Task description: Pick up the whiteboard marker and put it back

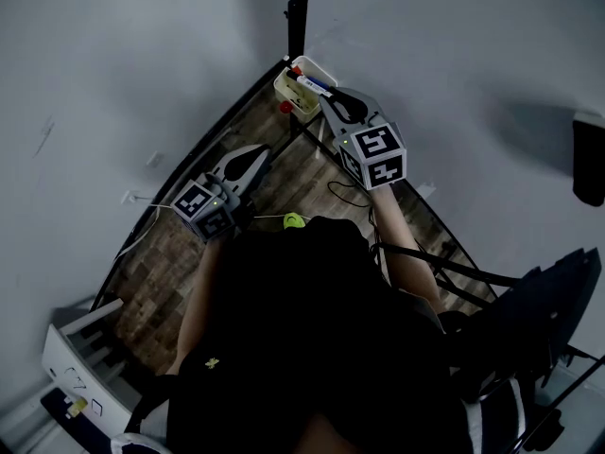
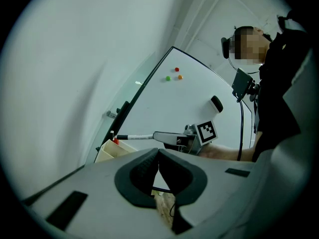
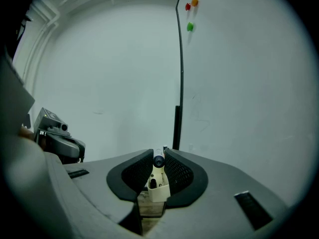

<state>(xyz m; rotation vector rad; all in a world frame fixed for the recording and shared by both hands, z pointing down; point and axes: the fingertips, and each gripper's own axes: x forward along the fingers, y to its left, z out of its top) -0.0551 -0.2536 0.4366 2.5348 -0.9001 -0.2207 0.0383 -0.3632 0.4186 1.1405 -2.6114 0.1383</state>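
The right gripper [image 1: 331,100] pinched a white-barrelled whiteboard marker with a dark blue end [image 1: 310,85] between its black ribbed pads. In the right gripper view, the marker [image 3: 158,161] showed end-on at lower centre, with both pads closed against its sides. Directly under it lay a small cream plastic tray [image 3: 159,190]. In the head view, that tray [image 1: 282,88] sat at upper centre, at the far end of a strip of wood-patterned floor [image 1: 170,253]. The marker reached out over the tray's open top, and red-capped items lay inside the tray. Whether the marker touched the tray could not be told.

In the left gripper view, the right gripper [image 2: 155,136] stretched in from the right at mid-frame. The marker [image 2: 134,136] ran level towards the left, and its far tip was above the rim of the tray [image 2: 112,151].

The left gripper [image 2: 158,152] had its jaws pressed together at the tips with nothing between them. In the head view, it [image 1: 257,157] was left of centre, well apart from the tray.

Behind the right gripper, a white whiteboard [image 2: 194,98] filled the middle of the left gripper view. It carried three small round magnets [image 2: 174,74], red, green and orange, and a dark eraser [image 2: 216,104].
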